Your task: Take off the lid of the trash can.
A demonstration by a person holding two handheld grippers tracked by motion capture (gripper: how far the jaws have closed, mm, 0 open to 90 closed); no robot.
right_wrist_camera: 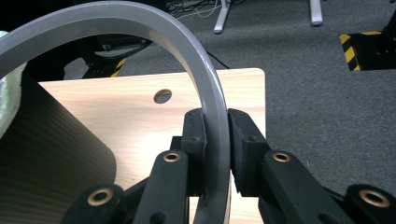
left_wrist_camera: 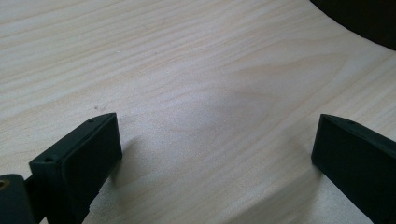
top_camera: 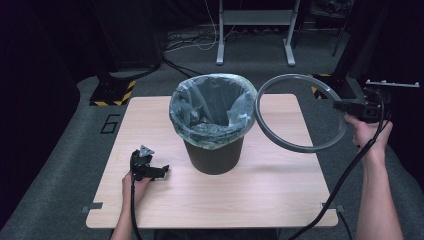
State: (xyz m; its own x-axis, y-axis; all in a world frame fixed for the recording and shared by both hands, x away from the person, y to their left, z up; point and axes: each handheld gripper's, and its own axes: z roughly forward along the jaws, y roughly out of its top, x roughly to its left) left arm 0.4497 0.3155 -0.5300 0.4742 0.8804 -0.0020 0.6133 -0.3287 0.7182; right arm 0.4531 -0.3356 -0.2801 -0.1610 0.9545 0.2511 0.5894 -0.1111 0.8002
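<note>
A dark brown waste bin [top_camera: 214, 152] stands near the middle of the light wooden table [top_camera: 280, 190], lined with a pale translucent bag [top_camera: 212, 107] whose top is folded out over the bin's edge.

The right gripper [top_camera: 356, 106] is held up in the air to the right of the bin, past the table's right edge, with the person's right hand [top_camera: 369, 136] on its handle. Its jaws are clamped on a grey plastic ring [top_camera: 280, 139], the loose hoop that belongs on the bin's rim. In the right gripper view the two black pads press the ring [right_wrist_camera: 212, 107] from both sides, and the band arches up and away to the left above the bin's dark ribbed wall [right_wrist_camera: 51, 154].

In the high view the ring hangs tilted beside the bin, its left edge just by the bag's right side and raised about level with the bin's top, not seated on it. Its right part reaches out over the carpeted floor [top_camera: 325, 60].

The left gripper [top_camera: 161, 171] rests low on the table to the left of the bin, well apart from it, held by the left hand [top_camera: 134, 184]. In the left gripper view its jaws stand wide apart with bare wood between them, gripping nothing, and a dark corner of the bin [left_wrist_camera: 359, 18] shows at the upper right
</note>
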